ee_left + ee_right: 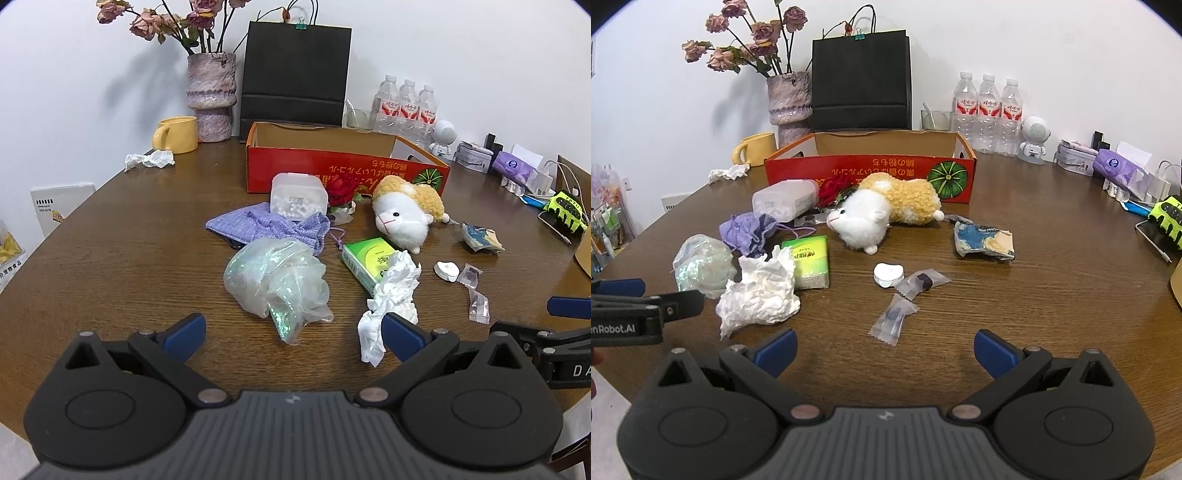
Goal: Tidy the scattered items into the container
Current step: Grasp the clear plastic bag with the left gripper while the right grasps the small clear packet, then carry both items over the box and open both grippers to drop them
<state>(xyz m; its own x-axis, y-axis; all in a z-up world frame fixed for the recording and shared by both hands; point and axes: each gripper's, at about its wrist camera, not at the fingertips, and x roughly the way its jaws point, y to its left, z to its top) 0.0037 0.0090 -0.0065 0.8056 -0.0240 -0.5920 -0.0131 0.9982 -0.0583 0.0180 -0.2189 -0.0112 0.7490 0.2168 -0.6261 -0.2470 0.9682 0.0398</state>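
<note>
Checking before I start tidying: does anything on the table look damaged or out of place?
Yes. The plush sheep lies toppled on its side in front of the red box, and a torn, crumpled blue wrapper lies right of it.

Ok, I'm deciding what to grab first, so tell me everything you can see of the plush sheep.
The plush sheep is a soft toy with a white fuzzy face, black bead eye, pink mouth, and curly yellow-tan fleece over its back. It lies on its side on the wooden table, just in front of the red cardboard box, head toward the green tissue pack. Neither hand-held gripper touches it.
</note>
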